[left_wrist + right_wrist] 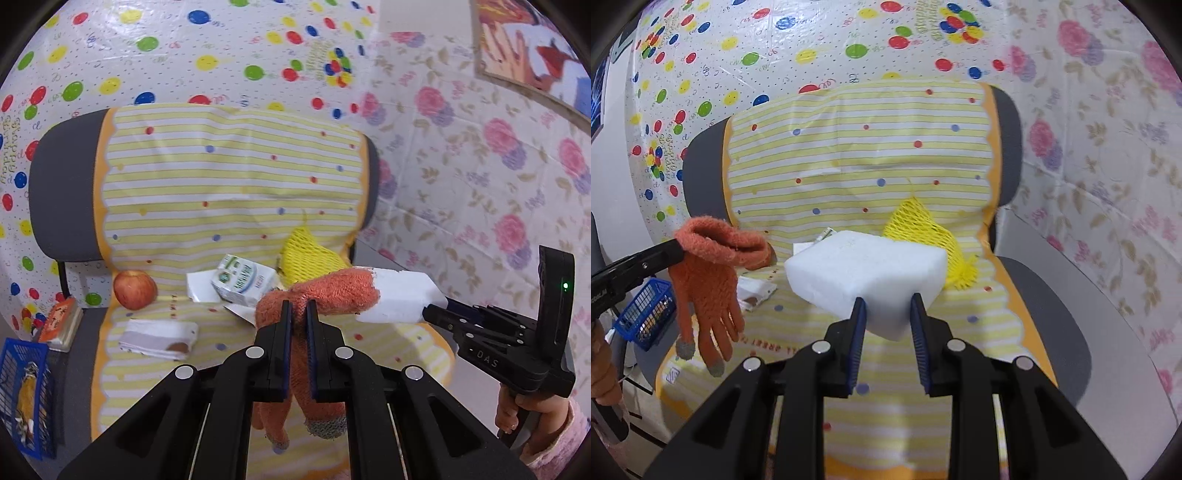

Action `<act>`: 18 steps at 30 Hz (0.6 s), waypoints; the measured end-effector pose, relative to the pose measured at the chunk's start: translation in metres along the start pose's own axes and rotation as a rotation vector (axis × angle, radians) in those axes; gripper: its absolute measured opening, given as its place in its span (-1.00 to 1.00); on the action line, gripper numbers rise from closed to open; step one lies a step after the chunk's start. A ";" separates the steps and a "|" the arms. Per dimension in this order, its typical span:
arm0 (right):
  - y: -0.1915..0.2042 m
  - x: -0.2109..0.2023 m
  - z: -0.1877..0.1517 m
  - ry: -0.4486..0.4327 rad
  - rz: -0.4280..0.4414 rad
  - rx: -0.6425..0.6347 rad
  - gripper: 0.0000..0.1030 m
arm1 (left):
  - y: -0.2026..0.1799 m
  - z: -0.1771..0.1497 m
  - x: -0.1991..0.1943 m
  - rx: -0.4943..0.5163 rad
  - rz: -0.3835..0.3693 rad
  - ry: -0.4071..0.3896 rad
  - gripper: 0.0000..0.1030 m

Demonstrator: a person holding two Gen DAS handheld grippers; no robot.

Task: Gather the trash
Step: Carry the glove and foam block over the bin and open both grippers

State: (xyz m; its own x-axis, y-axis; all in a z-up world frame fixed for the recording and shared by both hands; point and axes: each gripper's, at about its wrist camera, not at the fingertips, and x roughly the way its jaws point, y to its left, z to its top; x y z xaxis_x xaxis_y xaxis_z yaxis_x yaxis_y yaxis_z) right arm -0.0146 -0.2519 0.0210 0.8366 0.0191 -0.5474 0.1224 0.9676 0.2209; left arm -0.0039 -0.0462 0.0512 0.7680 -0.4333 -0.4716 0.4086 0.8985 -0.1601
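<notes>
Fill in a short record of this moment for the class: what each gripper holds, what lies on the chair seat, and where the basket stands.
left gripper: shut on orange knitted glove, hanging down
right gripper: shut on white foam block
chair seat: red apple, small milk carton, yellow mesh net bag, folded white cloth
blue plastic basket: beside chair, on its left

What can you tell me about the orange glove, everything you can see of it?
The orange glove is fuzzy knit, with grey tips on at least two fingers. The left gripper is shut on it near the cuff, which folds over the jaws, so it hangs limp, fingers pointing down, above the striped chair seat. In the left wrist view it overlaps the white foam block; contact is unclear.
</notes>
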 end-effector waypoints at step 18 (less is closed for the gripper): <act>-0.071 -0.108 -0.110 0.044 -0.248 0.175 -0.49 | -0.122 -0.054 -0.009 0.142 -0.295 0.043 -0.85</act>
State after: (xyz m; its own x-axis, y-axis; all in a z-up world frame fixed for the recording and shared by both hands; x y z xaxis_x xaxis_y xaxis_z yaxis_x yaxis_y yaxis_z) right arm -0.1724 -0.2946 -0.0246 0.7463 -0.1981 -0.6354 0.4134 0.8861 0.2094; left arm -0.0870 -0.1482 0.0286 0.5861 -0.6676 -0.4591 0.6773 0.7147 -0.1745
